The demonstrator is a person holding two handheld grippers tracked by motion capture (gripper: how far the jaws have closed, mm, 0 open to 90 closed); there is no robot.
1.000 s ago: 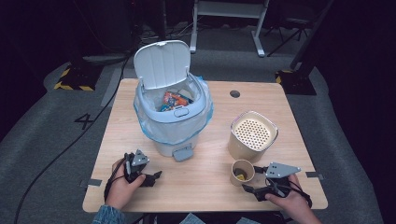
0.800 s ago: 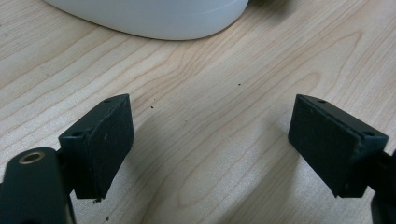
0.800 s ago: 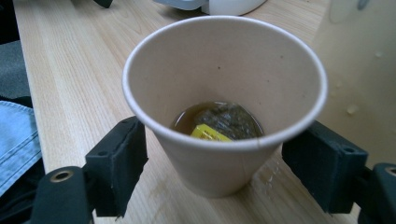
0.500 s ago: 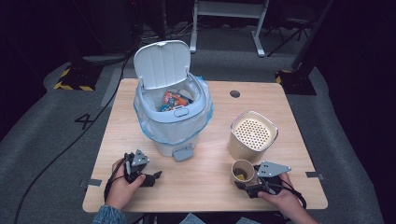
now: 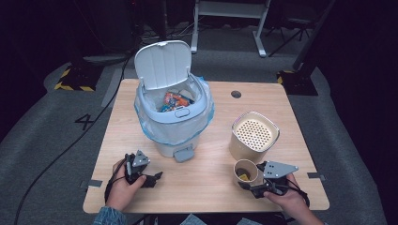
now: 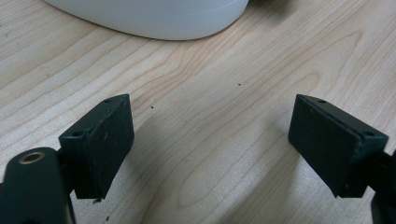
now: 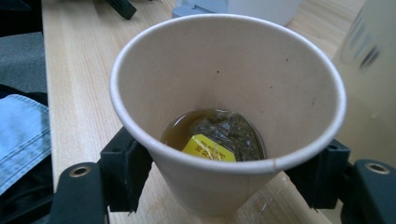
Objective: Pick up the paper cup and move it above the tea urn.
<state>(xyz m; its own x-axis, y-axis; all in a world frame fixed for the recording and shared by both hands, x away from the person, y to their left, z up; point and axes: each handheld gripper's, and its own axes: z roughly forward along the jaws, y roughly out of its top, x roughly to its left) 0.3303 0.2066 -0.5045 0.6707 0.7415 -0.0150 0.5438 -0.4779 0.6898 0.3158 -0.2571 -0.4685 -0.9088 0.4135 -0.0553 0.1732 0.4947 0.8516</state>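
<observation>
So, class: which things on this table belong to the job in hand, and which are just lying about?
In the job:
- paper cup holding a used tea bag
- right gripper, jaws closing round the cup

Lying about:
- open pedal bin
- perforated-top canister
- left gripper, open

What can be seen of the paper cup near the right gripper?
The paper cup is plain beige with a rolled rim, upright on the wooden table just in front of a perforated-top canister. Inside sits a little brown liquid with a soaked tea bag and its yellow tag. The right gripper has just been closing its jaws around the cup's lower wall, one on each side; both appear to touch it.
</observation>
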